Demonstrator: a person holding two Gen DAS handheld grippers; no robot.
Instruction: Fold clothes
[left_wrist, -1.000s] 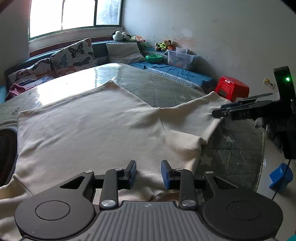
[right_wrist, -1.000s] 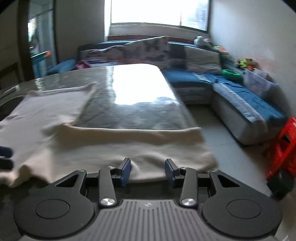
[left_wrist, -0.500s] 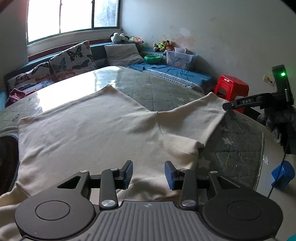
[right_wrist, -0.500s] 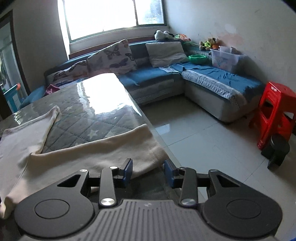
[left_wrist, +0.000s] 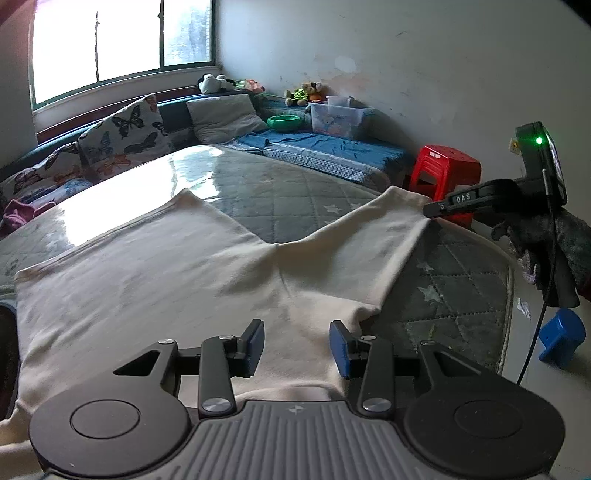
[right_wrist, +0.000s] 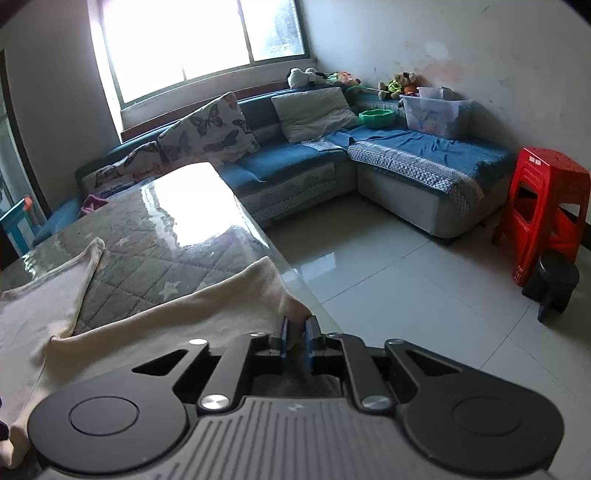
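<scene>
A cream garment is spread on the table, with one corner pinched.

In the left wrist view, the left hand-held gripper (left_wrist: 296, 345) is held with fingers apart above the near edge of the cream garment (left_wrist: 177, 273), which lies flat on the quilted table (left_wrist: 280, 192); the right hand-held gripper (left_wrist: 430, 211) is seen at its far corner. In the right wrist view, the right hand-held gripper (right_wrist: 295, 338) is clamped on the garment's corner (right_wrist: 221, 314) at the table's edge (right_wrist: 236, 229).
</scene>
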